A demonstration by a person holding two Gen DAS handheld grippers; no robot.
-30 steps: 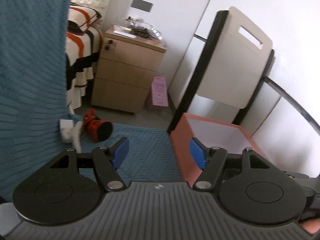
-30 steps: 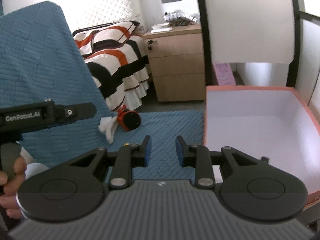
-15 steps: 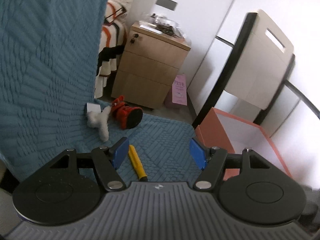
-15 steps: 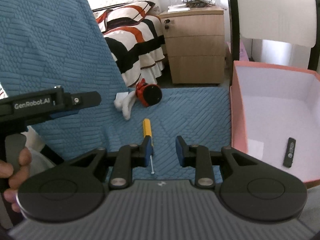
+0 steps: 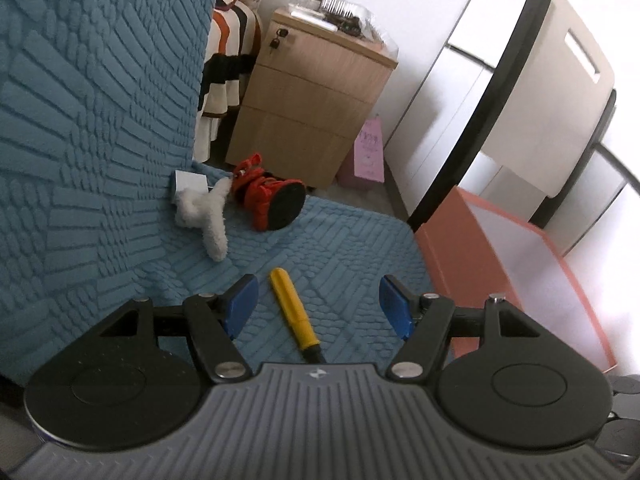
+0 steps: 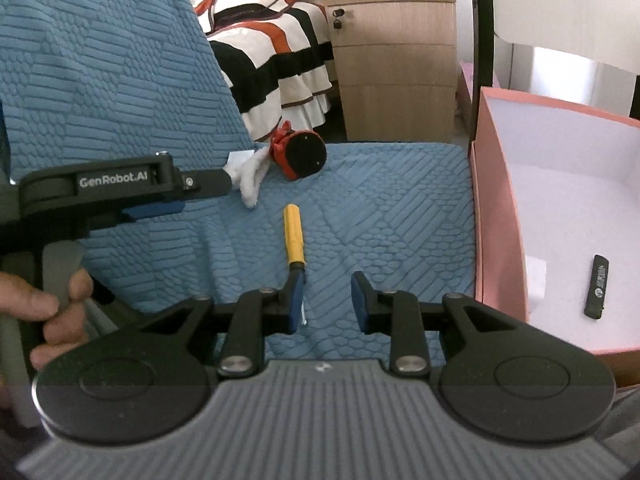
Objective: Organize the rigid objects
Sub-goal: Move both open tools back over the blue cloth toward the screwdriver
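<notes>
From the left wrist, the left tool (image 5: 316, 306) hangs open and empty over the yellow-handled screwdriver (image 5: 293, 311) lying on the blue quilted cover (image 5: 340, 248), seemingly lined up to pick it. From the right wrist, the right tool (image 6: 325, 300) is narrowly parted, gripping nothing, beside the open pink cardboard box (image 6: 494, 216), where a small black stick (image 6: 597, 287) already lies, likely the collecting place.

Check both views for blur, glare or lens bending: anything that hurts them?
Left wrist: sharp; chair frame bows from fisheye, white wall blown out. Right wrist: screwdriver crisp, box interior washed pale, window area overexposed, corners soft.
</notes>
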